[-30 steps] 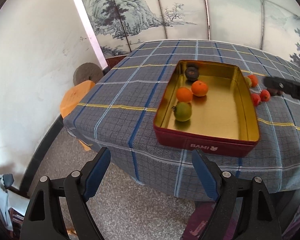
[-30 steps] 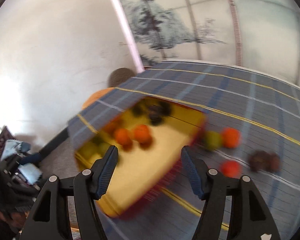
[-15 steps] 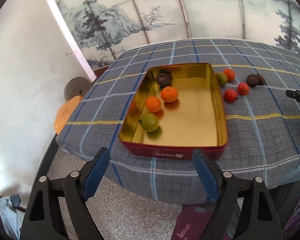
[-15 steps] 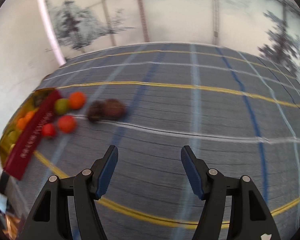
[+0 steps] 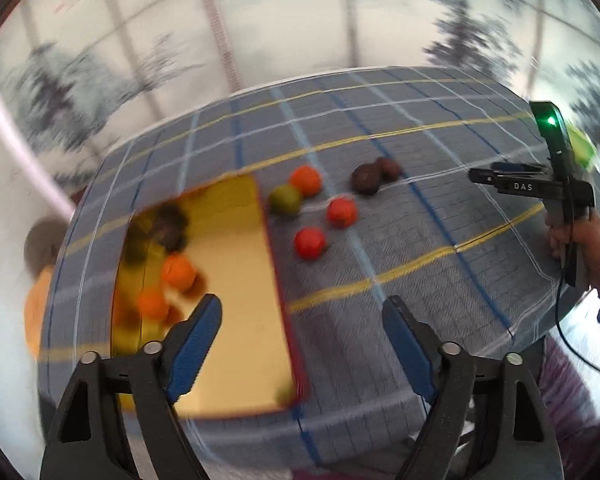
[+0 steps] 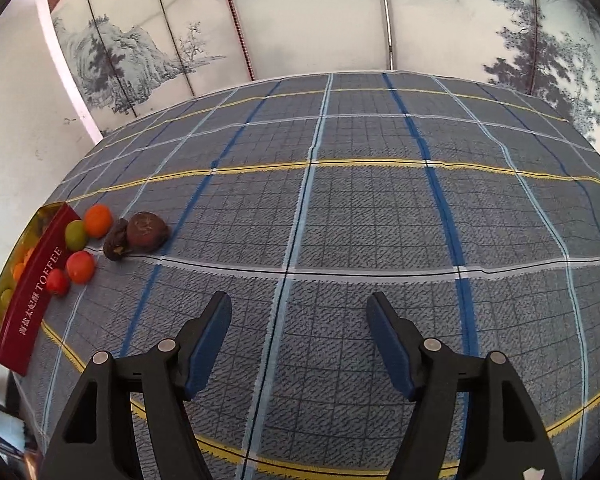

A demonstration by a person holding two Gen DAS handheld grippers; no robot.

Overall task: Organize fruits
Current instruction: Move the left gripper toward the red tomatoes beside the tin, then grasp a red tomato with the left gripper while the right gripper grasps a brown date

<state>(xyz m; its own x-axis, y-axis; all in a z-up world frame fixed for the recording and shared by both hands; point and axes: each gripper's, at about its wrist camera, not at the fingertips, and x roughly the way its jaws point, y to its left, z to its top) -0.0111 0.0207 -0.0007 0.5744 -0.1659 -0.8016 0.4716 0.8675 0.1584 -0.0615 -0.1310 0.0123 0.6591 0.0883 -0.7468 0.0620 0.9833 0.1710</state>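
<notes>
Both grippers are angled down at the plaid tablecloth [image 6: 340, 208] right now. My left gripper [image 5: 302, 344] has its jaws apart with nothing between them, though they've just been closing in a bit. It hangs over the near right corner of the red toffee tin [image 5: 236, 296], so the gold inside sits just ahead and to the left of my left finger. That view is pretty blurred. A couple of orange fruits [image 5: 178, 271] and something dark are in the tin's left half. Ahead and slightly right, out on the cloth, are the loose fruits [image 5: 309, 242]: two red, one orange, one green, two brown.

My right gripper [image 6: 299, 338] is also apart and empty, jaws just been opening, over bare cloth. The loose fruits and tin sit well off to its left. From the left camera I can see my right hand [image 5: 588, 248] gripping the handle at the far right.
</notes>
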